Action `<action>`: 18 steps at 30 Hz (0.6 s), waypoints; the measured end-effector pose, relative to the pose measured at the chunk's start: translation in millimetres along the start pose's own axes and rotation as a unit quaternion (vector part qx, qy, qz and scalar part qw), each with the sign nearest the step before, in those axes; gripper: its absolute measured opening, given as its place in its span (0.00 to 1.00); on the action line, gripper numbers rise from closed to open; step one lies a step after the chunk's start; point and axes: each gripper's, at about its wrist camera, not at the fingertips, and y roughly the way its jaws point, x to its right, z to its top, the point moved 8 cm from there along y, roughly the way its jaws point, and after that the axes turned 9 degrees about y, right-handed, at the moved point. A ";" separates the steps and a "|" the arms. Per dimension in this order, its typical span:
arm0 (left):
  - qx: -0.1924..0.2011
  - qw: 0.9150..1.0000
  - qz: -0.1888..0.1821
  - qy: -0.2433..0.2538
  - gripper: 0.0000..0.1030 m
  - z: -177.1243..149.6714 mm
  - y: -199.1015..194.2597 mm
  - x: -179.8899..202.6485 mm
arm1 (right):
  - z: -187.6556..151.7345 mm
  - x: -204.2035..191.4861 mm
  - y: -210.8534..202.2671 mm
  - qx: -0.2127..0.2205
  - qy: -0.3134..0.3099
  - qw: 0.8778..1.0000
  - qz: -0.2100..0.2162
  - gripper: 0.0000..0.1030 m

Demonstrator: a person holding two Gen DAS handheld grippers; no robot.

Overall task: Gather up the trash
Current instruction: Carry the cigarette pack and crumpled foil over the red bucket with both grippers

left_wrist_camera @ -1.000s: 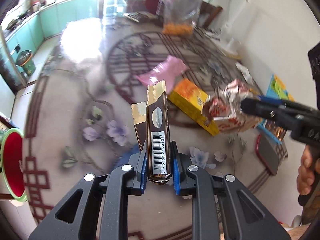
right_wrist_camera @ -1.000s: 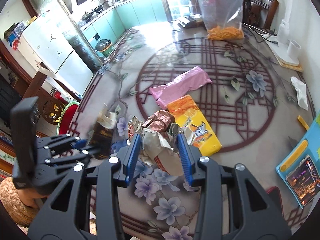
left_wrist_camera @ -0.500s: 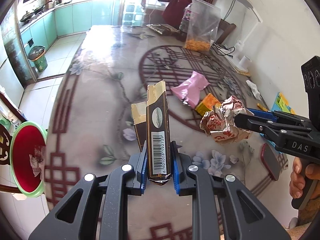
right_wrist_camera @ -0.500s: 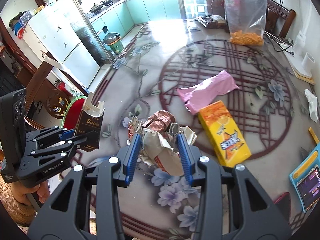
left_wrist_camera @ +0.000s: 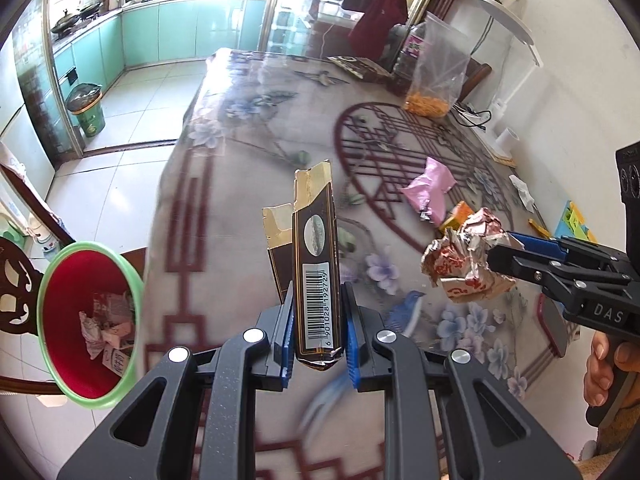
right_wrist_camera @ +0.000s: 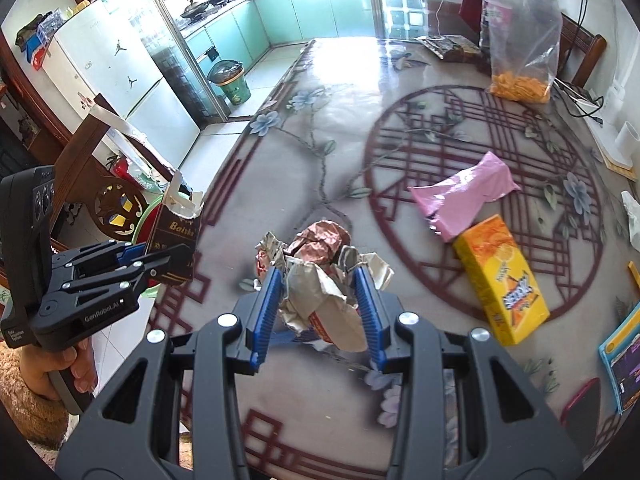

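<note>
My left gripper (left_wrist_camera: 318,332) is shut on a torn dark brown cigarette box (left_wrist_camera: 316,264) with a barcode, held upright above the table's left edge; the same box (right_wrist_camera: 174,248) shows in the right wrist view. My right gripper (right_wrist_camera: 320,312) is shut on a crumpled wad of foil and paper wrappers (right_wrist_camera: 320,276), seen too as the wad (left_wrist_camera: 464,264) in the left wrist view. A red bin with a green rim (left_wrist_camera: 90,324) stands on the floor left of the table, with crumpled paper inside. A pink wrapper (right_wrist_camera: 464,196) and a yellow-orange carton (right_wrist_camera: 500,280) lie on the table.
The patterned glass table (right_wrist_camera: 360,120) carries a clear bag of orange snacks (right_wrist_camera: 520,40), a dark packet (right_wrist_camera: 448,46), a phone (right_wrist_camera: 580,408) and a blue tablet (right_wrist_camera: 624,360) at right. A green lidded bin (left_wrist_camera: 86,110) stands on the kitchen floor. A wooden chair (right_wrist_camera: 80,152) is beside the red bin.
Both grippers have carried their loads leftward across the table toward its left edge. The red bin has come more fully into the left wrist view.
</note>
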 end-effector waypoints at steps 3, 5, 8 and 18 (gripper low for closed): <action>0.000 1.000 0.002 -0.005 0.17 -2.0 -2.5 -19.9 | 0.5 -15.2 6.2 -0.002 -0.001 1.000 0.000 0.37; 0.000 1.000 0.004 -0.009 0.17 -4.0 -4.2 -32.8 | 1.2 -26.1 10.7 -0.004 -0.003 1.000 -0.001 0.37; -0.001 1.000 0.010 -0.018 0.17 -9.0 -6.7 -54.2 | 2.8 -44.8 19.0 -0.007 -0.012 1.000 0.001 0.37; -0.003 0.996 0.051 -0.079 0.17 -36.2 -24.0 -137.6 | 10.1 -125.2 51.3 -0.027 -0.070 0.997 0.025 0.37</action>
